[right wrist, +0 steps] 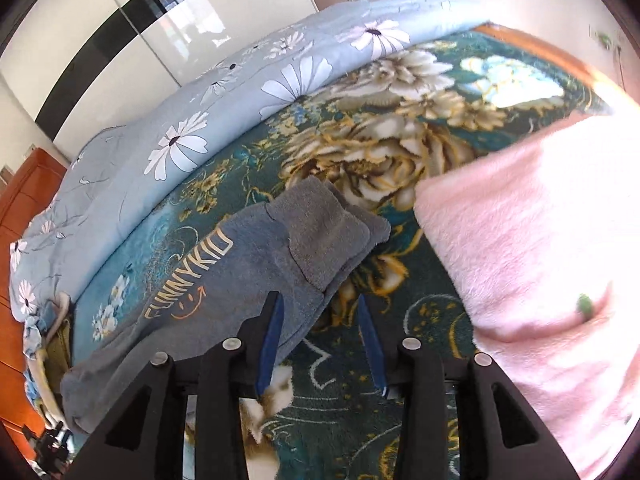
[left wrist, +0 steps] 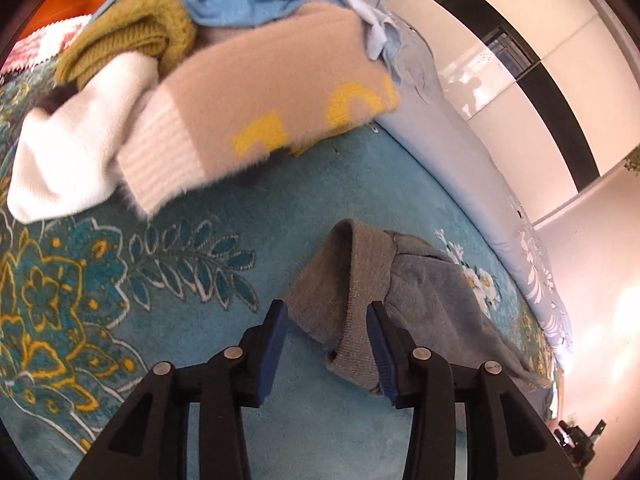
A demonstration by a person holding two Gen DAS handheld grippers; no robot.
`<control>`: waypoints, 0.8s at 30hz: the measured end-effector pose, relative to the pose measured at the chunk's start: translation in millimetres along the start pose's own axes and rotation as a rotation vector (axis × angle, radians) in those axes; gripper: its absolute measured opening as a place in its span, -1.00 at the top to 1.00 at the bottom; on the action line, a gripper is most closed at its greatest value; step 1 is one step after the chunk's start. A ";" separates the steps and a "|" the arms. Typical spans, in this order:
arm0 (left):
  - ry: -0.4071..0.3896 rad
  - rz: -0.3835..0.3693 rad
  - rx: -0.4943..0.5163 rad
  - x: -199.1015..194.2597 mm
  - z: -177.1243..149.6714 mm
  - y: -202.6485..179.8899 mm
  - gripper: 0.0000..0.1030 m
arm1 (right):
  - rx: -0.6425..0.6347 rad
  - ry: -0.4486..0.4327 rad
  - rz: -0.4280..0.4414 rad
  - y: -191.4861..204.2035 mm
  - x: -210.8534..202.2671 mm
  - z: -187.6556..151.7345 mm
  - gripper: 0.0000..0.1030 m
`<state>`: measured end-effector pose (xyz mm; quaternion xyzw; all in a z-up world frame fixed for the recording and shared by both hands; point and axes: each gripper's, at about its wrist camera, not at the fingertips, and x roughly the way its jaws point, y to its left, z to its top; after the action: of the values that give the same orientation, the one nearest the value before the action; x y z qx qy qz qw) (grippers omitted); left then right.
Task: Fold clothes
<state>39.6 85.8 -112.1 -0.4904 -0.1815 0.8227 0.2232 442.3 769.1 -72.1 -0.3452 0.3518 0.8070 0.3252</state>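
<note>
Left gripper [left wrist: 327, 312] jaws stand apart, nothing clamped; grey garment [left wrist: 404, 300] lies on teal floral blanket [left wrist: 160, 280], its cuff between the pads; a clothes pile [left wrist: 208, 92] sits beyond.

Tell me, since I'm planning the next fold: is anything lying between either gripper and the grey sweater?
Nothing visible. The grey sweater lies directly ahead of the left gripper, its cuff between the open jaws. The right gripper is open at its edge, over bare blanket.

Each camera sits on a gripper, looking down close at the bed; both see the grey sweater [left wrist: 432, 280] [right wrist: 224, 280].
</note>
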 end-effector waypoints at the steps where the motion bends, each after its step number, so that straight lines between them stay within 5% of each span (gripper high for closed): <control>1: -0.004 0.000 0.031 1.6 4.6 -7.5 -0.18 | -0.024 -0.012 0.010 9.9 -3.7 2.3 0.22; 7: 0.082 -0.016 0.071 53.7 28.1 -30.4 -0.25 | 0.005 0.167 0.240 81.6 58.4 7.6 0.11; 11: 0.081 -0.085 0.040 64.7 37.4 -26.0 -0.21 | 0.074 0.258 0.287 111.0 105.7 3.9 0.11; 14: 0.063 -0.054 0.095 59.0 42.4 -33.9 0.16 | 0.152 0.310 0.288 119.0 130.7 0.5 0.11; 15: 0.060 -0.041 0.116 63.3 44.4 -39.7 0.56 | 0.179 0.312 0.290 118.2 134.8 0.0 0.14; 16: 0.066 -0.044 0.125 65.2 45.2 -42.0 0.88 | 0.204 0.313 0.285 117.0 138.2 0.1 0.38; 18: 0.079 -0.088 0.130 67.1 46.0 -44.0 0.92 | 0.240 0.317 0.281 113.6 143.3 2.5 0.92; 24: -0.012 -0.119 0.126 57.1 65.2 -53.1 0.92 | 0.232 0.163 0.282 114.2 124.5 41.3 0.97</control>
<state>-32.2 156.1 -96.6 -0.4586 -0.1595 0.8207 0.3011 272.5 775.1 -109.6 -0.3171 0.5125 0.7679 0.2172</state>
